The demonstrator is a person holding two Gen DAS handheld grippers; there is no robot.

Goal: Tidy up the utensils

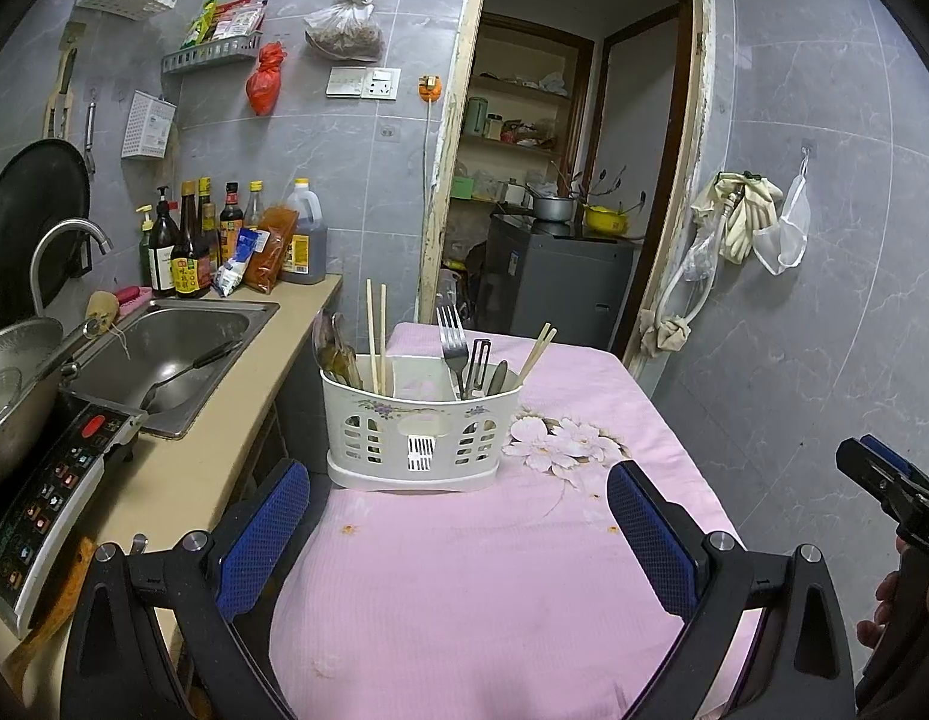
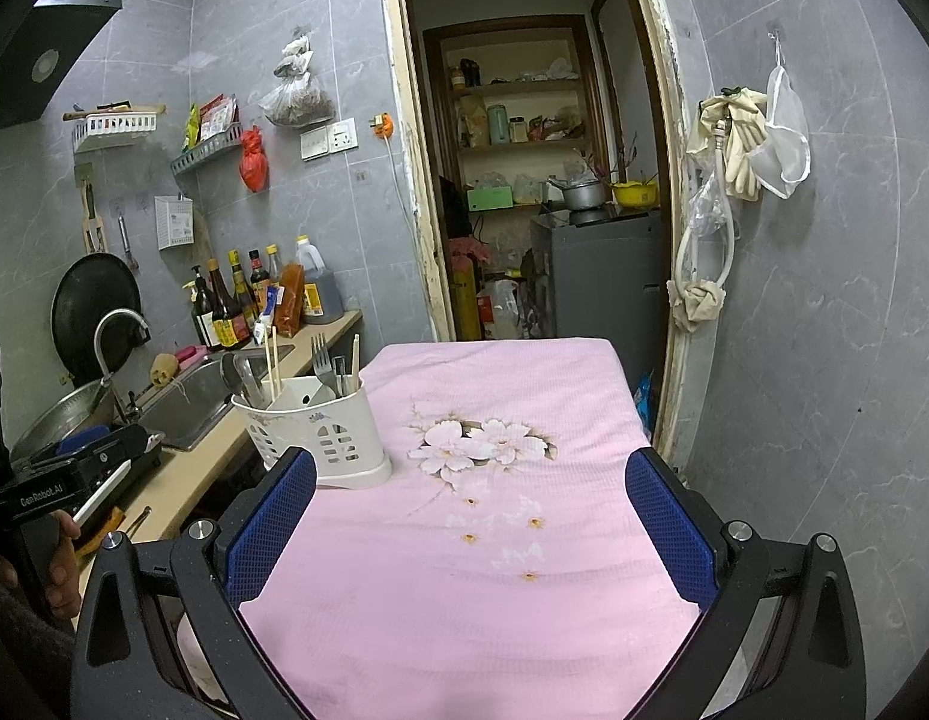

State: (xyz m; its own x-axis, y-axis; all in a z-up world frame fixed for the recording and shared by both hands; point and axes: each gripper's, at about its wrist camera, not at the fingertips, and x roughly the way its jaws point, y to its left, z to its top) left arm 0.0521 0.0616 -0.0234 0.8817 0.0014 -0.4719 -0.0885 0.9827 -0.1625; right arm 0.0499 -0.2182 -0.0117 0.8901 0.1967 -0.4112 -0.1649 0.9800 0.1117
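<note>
A white utensil caddy [image 1: 413, 435] stands on the pink floral cloth [image 1: 464, 570] near the table's left edge. It holds spoons [image 1: 335, 351], chopsticks [image 1: 377, 336] on the left, a fork [image 1: 452, 342], a peeler and another chopstick pair [image 1: 536, 351] on the right. My left gripper [image 1: 458, 498] is open and empty, just short of the caddy. My right gripper [image 2: 470, 492] is open and empty over the cloth, with the caddy [image 2: 317, 435] ahead to its left. The right gripper also shows at the left wrist view's right edge [image 1: 884, 480].
A counter on the left holds a steel sink [image 1: 164, 360] with a ladle, a faucet [image 1: 68, 252], sauce bottles [image 1: 224, 240], a pot and an induction cooker [image 1: 56, 480]. An open doorway [image 1: 560, 180] lies behind the table. A tiled wall with hanging gloves [image 2: 740, 144] is on the right.
</note>
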